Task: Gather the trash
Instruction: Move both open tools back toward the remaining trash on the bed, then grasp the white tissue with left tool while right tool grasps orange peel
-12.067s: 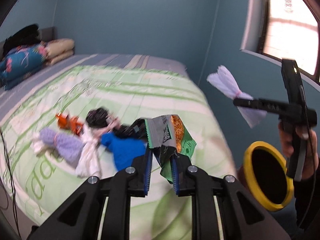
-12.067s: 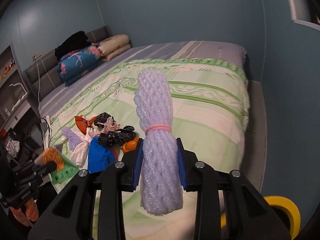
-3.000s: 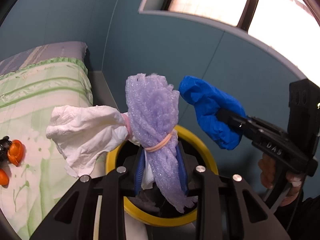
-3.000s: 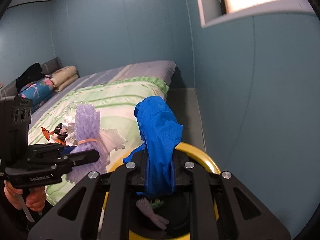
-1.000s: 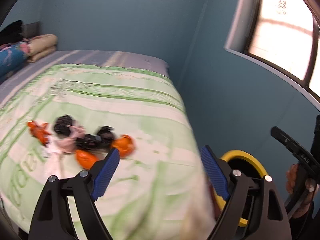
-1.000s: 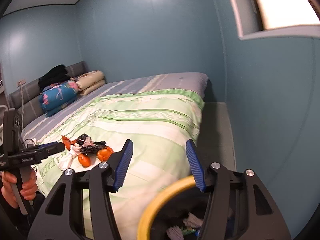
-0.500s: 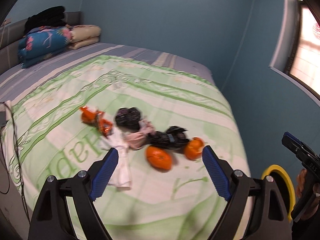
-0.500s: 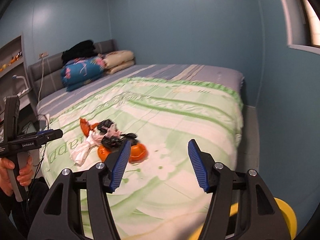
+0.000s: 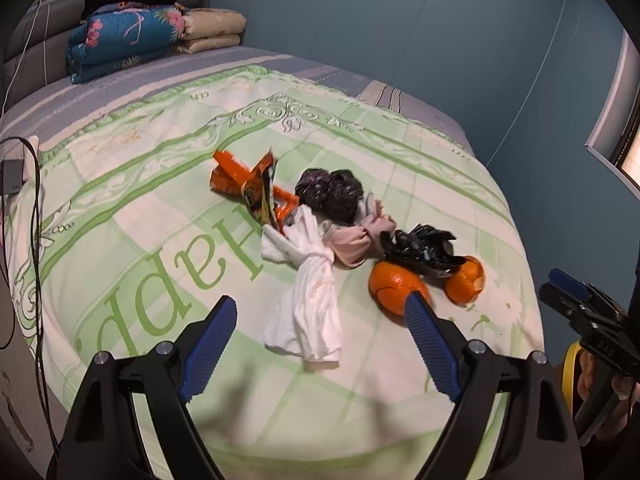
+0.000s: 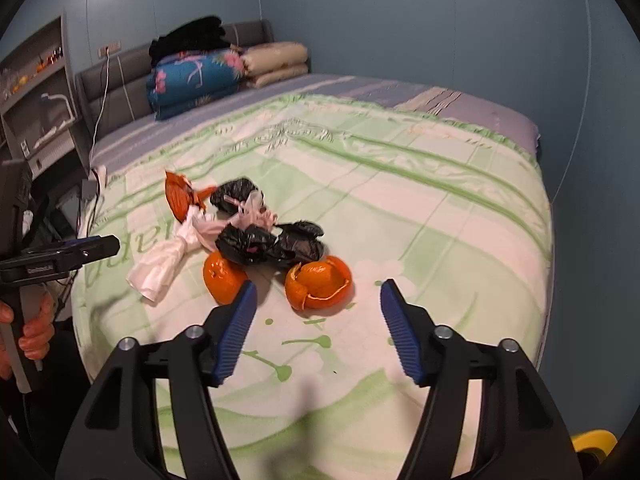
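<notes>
Your left gripper (image 9: 320, 332) gapes wide, empty; its right pad hides part of an orange peel (image 9: 390, 284). Your right gripper (image 10: 316, 320), empty, has just been opening. Yellow bin (image 10: 592, 442) cut off at 5 o'clock.

Orange peel (image 10: 320, 285) on green-and-white patterned quilt (image 10: 420, 216)

Large green letters on the bed cover (image 9: 360, 140), just beside the white rag (image 9: 308, 312), read partly as "Hap"; the rest is hidden.
</notes>
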`<state>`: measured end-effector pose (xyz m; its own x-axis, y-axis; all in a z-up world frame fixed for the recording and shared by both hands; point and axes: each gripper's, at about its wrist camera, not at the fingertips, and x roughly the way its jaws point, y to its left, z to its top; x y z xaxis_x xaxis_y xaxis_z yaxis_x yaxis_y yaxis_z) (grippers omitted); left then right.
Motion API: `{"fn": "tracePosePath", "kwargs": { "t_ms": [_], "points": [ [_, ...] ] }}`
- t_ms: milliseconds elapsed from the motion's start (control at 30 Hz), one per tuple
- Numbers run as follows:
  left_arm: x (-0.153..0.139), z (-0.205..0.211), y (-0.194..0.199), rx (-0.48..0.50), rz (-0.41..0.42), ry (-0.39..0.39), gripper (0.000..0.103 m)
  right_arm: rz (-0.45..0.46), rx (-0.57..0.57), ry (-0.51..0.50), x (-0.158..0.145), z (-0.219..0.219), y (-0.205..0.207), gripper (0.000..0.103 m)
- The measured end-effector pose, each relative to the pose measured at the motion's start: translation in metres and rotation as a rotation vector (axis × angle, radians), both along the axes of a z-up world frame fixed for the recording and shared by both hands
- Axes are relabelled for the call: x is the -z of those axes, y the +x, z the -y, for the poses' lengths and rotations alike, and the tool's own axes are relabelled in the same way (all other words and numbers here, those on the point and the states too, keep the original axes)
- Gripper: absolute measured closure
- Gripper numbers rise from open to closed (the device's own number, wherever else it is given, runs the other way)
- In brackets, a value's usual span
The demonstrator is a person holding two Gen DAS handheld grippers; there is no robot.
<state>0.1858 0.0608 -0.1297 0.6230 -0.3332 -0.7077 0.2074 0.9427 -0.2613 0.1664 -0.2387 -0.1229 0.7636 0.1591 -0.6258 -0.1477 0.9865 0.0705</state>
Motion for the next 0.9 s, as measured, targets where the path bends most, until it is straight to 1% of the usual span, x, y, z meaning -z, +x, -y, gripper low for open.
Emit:
{"fn": "tracePosePath", "kwargs": {
  "t_ms": [200,367,433,533,667,733,900],
  "points": [
    [0.017,0.002,0.013,-0.003,-0.043,-0.009,0.02,-0.046,-0.032,-0.05,0.021,-0.016,0.026,0.037],
    [0.028,0.007,0.026,-0.005,-0.066,0.002,0.02,-0.075,-0.026,-0.074,0.033,-0.018,0.043,0.033],
    [0.03,0.01,0.03,-0.002,-0.067,0.013,0.02,-0.085,-0.028,-0.083,0.037,-0.018,0.048,0.03],
    [0.033,0.015,0.037,0.002,-0.067,0.035,0.02,-0.1,-0.032,-0.099,0.042,-0.019,0.056,0.029],
    [0.038,0.018,0.048,0.0,-0.086,0.028,0.02,-0.109,-0.026,-0.117,0.047,-0.021,0.066,0.027],
    [0.042,0.02,0.051,0.0,-0.096,0.029,0.02,-0.112,-0.02,-0.129,0.049,-0.021,0.073,0.023],
    [0.05,0.029,0.057,0.013,-0.113,0.04,0.021,-0.141,-0.019,-0.135,0.056,-0.021,0.086,0.022]
  ]
}}
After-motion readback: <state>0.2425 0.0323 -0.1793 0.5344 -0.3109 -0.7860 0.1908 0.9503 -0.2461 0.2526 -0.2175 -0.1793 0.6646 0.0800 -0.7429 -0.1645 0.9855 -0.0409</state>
